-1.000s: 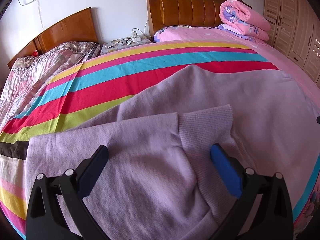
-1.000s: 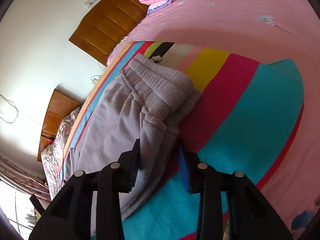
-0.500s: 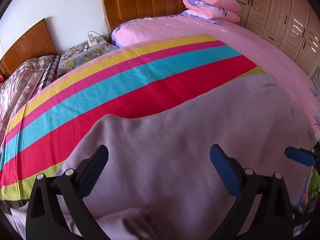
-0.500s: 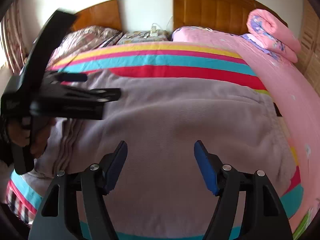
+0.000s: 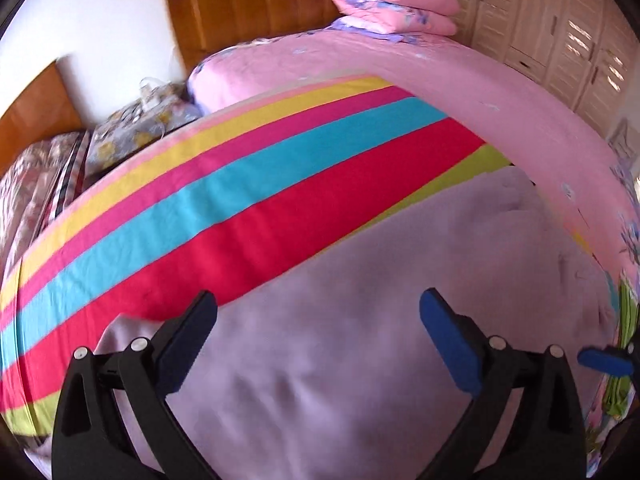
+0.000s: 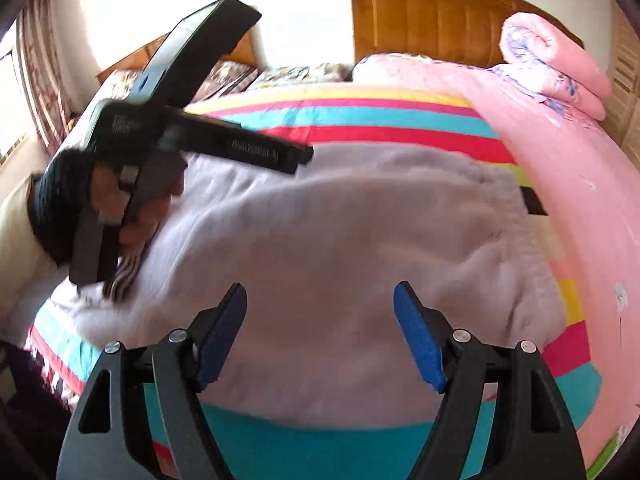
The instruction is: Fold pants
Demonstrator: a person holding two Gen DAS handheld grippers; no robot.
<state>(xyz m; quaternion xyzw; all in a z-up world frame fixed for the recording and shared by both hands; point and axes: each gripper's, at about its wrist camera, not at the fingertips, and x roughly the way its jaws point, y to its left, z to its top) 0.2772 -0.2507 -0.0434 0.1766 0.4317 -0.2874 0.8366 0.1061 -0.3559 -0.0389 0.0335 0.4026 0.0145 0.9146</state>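
Now the right gripper (image 6: 320,336) is no longer pinching the pants (image 6: 340,232); its jaws are opening over bare cloth. Both views are looking across the striped sheet (image 5: 240,216) instead of close on folds. One pair of pants is lying there, toward 6 o'clock. Two grippers are showing; the left gripper (image 5: 318,340) is standing spread, holding nothing.

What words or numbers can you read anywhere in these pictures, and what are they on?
Nothing can be read for certain.
Left hand-held gripper, white print along its black finger: too blurred to read.
Same gripper's body, small pale print: too blurred to read.
Lilac pants and striped sheet: no text.
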